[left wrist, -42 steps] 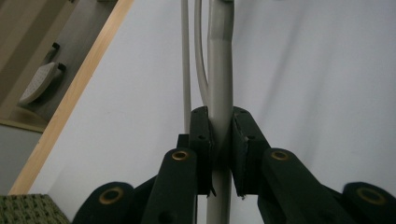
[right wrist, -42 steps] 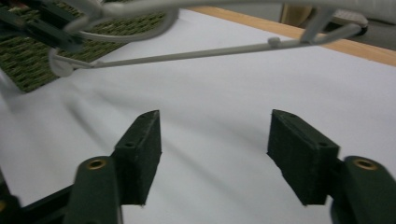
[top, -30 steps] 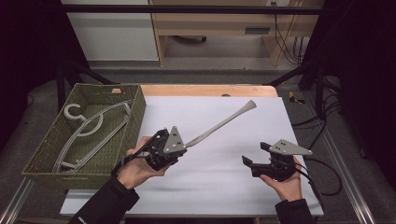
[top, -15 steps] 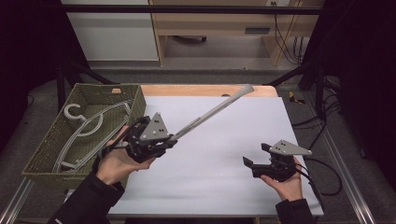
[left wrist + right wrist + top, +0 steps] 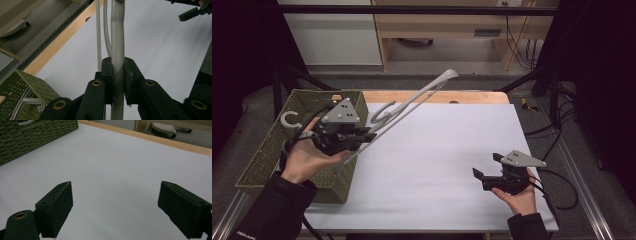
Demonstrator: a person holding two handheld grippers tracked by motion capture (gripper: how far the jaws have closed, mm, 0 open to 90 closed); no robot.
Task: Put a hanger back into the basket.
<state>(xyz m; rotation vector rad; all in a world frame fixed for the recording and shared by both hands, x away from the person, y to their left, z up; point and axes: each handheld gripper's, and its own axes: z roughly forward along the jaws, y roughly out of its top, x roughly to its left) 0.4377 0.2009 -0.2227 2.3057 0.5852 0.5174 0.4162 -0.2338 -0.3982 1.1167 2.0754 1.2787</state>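
Observation:
My left gripper [image 5: 364, 135] is shut on a grey plastic hanger [image 5: 412, 100] and holds it in the air beside the basket's right wall. The hanger slants up and away toward the table's far edge, its hook [image 5: 384, 111] hanging near the gripper. In the left gripper view the hanger's bar [image 5: 117, 37] runs straight up between the pads [image 5: 108, 75], which press on it from both sides. My right gripper [image 5: 487, 166] rests low over the white table top near the front right. Its jaws stand wide apart with nothing between them [image 5: 115, 202].
A green woven basket [image 5: 262, 165] stands at the table's left edge, with another light hanger's hook [image 5: 289, 120] showing inside. The white table top [image 5: 437, 150] ends at a wooden strip [image 5: 437, 96] at the back. Cables [image 5: 557, 175] trail off the right side.
My left gripper has risen and moved left toward the basket with the hanger, whose far end has swung up off the table. The right gripper has stayed where it was.

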